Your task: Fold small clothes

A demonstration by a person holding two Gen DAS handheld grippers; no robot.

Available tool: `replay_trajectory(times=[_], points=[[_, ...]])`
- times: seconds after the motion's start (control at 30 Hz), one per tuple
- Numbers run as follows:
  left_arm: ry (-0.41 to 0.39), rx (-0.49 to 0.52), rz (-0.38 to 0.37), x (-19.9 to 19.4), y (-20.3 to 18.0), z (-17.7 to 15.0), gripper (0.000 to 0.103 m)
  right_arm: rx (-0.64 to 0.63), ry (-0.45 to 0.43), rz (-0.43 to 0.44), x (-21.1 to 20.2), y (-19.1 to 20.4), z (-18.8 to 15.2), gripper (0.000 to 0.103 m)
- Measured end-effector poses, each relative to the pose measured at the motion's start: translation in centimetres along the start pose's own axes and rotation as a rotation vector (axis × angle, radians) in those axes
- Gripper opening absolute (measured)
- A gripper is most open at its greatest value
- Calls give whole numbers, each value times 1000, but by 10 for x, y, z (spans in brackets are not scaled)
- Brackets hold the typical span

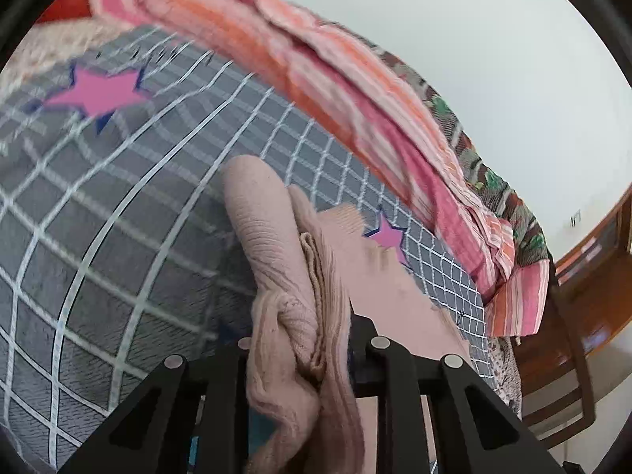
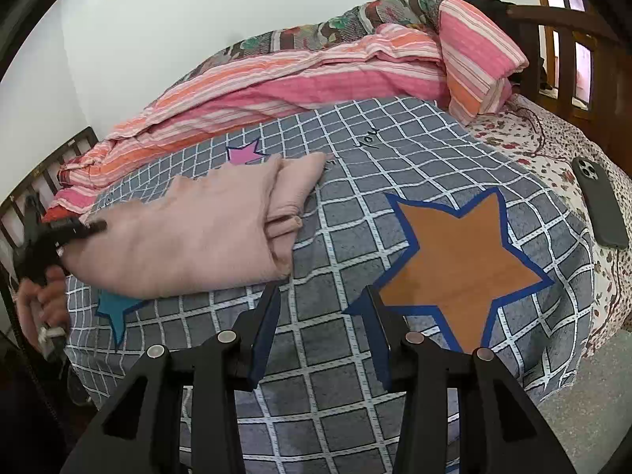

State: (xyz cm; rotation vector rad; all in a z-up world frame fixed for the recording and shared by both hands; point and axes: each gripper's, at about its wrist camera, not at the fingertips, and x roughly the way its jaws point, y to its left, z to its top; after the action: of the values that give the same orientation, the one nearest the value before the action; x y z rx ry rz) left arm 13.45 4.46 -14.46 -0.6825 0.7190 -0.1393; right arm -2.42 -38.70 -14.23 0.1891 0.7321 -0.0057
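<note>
Garment: pale pink knitted garment [image 2: 197, 237], soft and ribbed, bunched into thick rolled folds; lying on the bed toward 10 o'clock in the right wrist view, one end lifted at 9 o'clock.
Left tool: left tool [image 1: 312, 339] clamped on a gathered wad of the pink knit, folds squeezed between the black fingers and spilling out past them toward 12 o'clock; seen from the right wrist view as a black shape [image 2: 85, 227] biting the garment's edge at 9 o'clock.
Hand: person's hand [image 2: 41, 304] wrapped round the left tool's handle, at 8 o'clock in the right wrist view.
Right tool: right tool [image 2: 322, 300] with jaws partly apart, nothing between them, dark blue pads facing each other; hovering over the blanket, garment just beyond its left finger toward 10 o'clock, not touching.
Blanket: grey blanket [image 2: 355, 213], plush, white grid lines, printed stars: large orange star [image 2: 462, 272] edged in blue at 2 o'clock of the right tool, smaller pink star [image 2: 245, 154] beyond the garment.
Bedding: crumpled striped sheet [image 2: 296, 79] in pink, orange and white, along the far side at 12 o'clock.
Phone: dark phone [image 2: 600, 201], flat, rounded corners, on the floral sheet at 3 o'clock.
</note>
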Motion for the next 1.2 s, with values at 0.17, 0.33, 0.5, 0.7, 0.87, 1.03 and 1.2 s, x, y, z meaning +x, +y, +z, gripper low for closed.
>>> replay_trajectory(times=[0.17,0.33,0.5,0.7,0.87,1.03,1.2], points=[[2,58,-11,-3,-50,6,19,14,5,8,-1,-9,-3,42],[10,145,-13,0,-109,-1,19,50,-1,3,-4,-25,-1,42],[89,244,-45,32,-173,-33,19,95,-6,-17,-10,-38,-1,42],[337,377,-83,98,-217,-106,23,105,2,-50,-17,-46,-1,42],[380,549,-200,84,-232,-117,46,83,1,-40,-20,-41,6,42],[324,459,-288,50,-206,-75,58,53,-11,61,-11,-17,33,43],[241,443,-175,29,-162,-37,58,102,-28,254,9,10,67,55]])
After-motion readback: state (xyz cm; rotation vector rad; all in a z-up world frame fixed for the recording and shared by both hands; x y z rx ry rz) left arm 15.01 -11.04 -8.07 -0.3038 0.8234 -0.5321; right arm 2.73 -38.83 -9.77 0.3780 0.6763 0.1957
